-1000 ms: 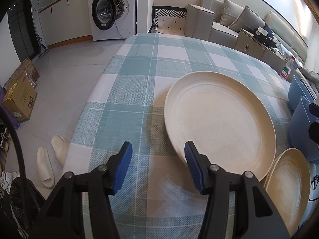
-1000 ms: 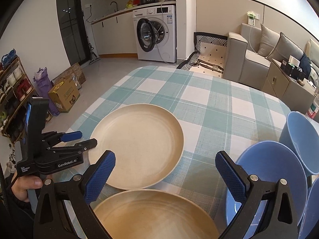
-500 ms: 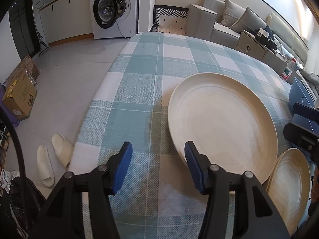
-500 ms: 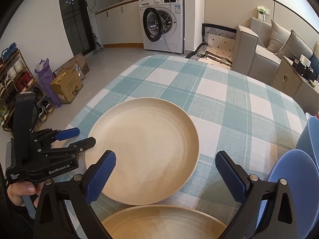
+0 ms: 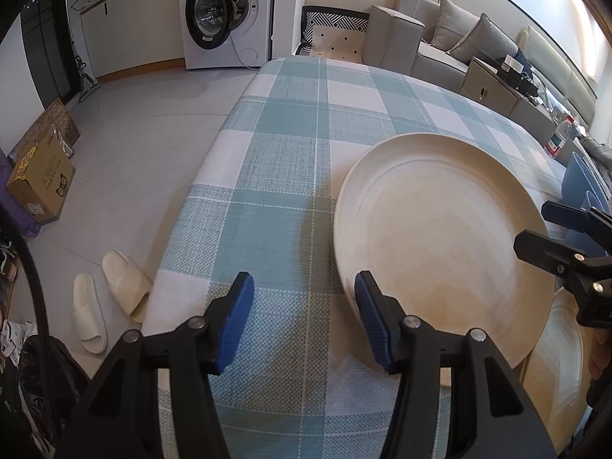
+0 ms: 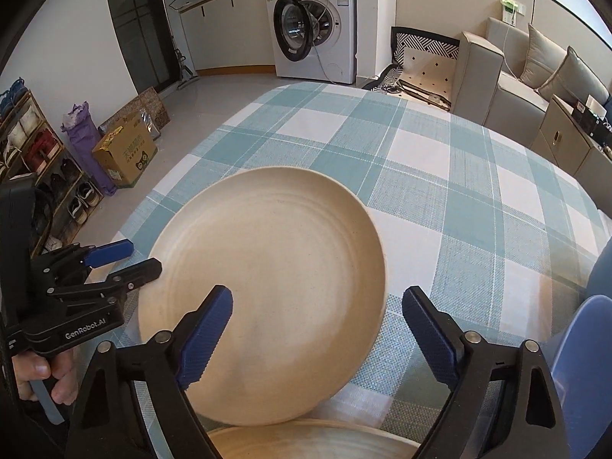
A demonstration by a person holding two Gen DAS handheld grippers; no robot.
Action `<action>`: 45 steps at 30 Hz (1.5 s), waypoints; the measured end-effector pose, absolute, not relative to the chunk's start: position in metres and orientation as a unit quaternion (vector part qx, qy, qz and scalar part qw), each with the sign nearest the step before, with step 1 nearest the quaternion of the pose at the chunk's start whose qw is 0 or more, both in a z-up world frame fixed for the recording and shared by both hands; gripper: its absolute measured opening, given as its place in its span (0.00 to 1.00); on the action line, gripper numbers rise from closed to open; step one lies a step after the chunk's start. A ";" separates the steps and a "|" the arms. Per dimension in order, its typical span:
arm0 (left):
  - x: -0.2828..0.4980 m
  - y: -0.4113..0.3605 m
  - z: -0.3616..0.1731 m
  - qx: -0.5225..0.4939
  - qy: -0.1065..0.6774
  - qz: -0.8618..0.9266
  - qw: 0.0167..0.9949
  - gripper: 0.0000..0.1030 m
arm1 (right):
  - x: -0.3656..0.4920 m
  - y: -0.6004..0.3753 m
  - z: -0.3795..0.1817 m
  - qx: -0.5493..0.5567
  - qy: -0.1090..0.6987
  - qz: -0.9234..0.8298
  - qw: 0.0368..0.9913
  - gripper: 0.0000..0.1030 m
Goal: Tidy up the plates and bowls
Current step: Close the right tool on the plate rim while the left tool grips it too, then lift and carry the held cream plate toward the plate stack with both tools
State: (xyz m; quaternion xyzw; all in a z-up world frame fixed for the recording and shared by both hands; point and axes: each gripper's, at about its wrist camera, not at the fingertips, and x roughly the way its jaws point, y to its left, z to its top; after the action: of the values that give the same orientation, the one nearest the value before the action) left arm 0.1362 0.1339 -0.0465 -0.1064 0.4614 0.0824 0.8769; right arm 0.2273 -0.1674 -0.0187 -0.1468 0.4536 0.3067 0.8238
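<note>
I've eased both grippers closer over the last second: my left gripper (image 5: 304,317), jaws apart, now straddles the big cream plate (image 5: 440,244) at its 8 o'clock rim; right gripper (image 6: 317,340) hovers apart above it – grasp looks imminent

The large plate (image 6: 267,290) looks matt and cream-coloured, smooth with faint ridges near its rim. The tabletop (image 5: 290,145) wears a woven cloth, coarse in texture, checked teal and white. Both the left gripper (image 5: 304,315) and the right gripper (image 6: 317,329) have matt black plastic frames, ribbed blue pads (image 6: 206,338) and shiny metal rivets. The bowl (image 6: 585,348) is smooth, softly glossy blue. The floor (image 5: 134,141) looks polished.
</note>
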 end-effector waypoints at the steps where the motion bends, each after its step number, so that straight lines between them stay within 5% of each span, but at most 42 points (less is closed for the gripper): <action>1: 0.136 0.135 -0.047 -0.107 0.462 0.082 0.877 0.53 | 0.229 -0.168 -0.021 -0.148 0.456 0.304 0.823 0.83; 27: 0.136 0.136 -0.049 -0.116 0.460 0.079 0.877 0.52 | 0.235 -0.174 -0.029 -0.151 0.462 0.291 0.824 0.35; 35: 0.138 0.128 -0.049 -0.119 0.451 0.054 0.883 0.16 | 0.234 -0.177 -0.032 -0.149 0.467 0.295 0.820 0.27; 45: 0.138 0.123 -0.046 -0.106 0.444 0.052 0.888 0.08 | 0.234 -0.178 -0.032 -0.141 0.466 0.292 0.823 0.27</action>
State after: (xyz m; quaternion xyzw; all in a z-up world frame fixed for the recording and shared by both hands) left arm 0.1379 0.1226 -0.0461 -0.1062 0.4437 0.0521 0.8883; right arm 0.2345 -0.1782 -0.0321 -0.1406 0.4661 0.2920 0.8232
